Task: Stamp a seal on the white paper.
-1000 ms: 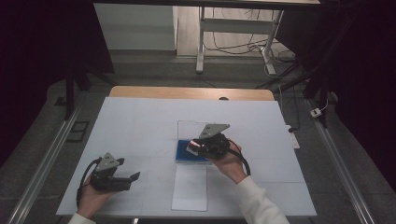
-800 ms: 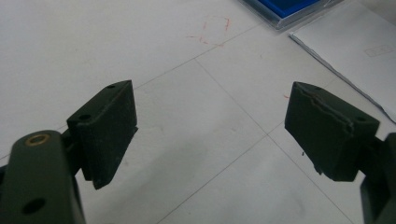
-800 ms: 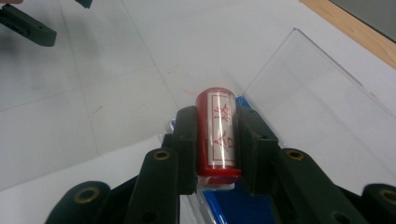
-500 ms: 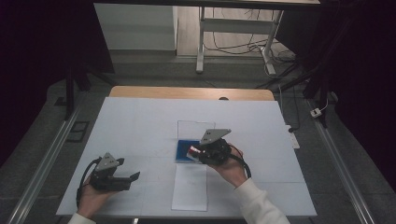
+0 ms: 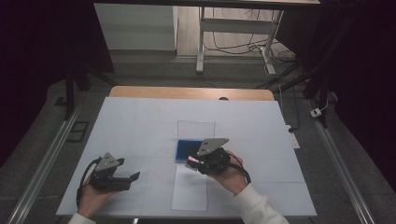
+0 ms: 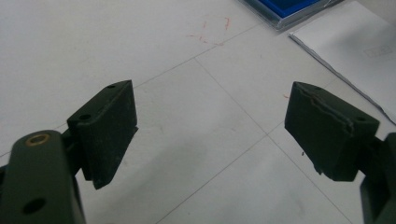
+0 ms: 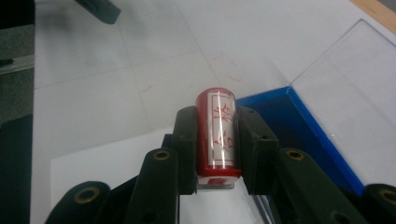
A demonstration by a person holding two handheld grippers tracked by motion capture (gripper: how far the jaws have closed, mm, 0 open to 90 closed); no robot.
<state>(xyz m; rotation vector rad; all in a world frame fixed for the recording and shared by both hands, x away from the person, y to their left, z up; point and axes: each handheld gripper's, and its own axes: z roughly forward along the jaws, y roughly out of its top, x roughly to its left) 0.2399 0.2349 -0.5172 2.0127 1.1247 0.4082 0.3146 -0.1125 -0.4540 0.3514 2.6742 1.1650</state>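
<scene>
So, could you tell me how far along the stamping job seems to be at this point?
Done: the blue ink pad lies uncovered, its clear lid behind it, and the right tool is shut on the red stamp. In hand: the stamp hangs over the gap between pad and white paper sheet. Left, probably: pressing it on the sheet, where I see no imprint. The left tool waits open.

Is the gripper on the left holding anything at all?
No. In the left gripper view, the left gripper has its jaws wide apart, with bare white table between them.
</scene>
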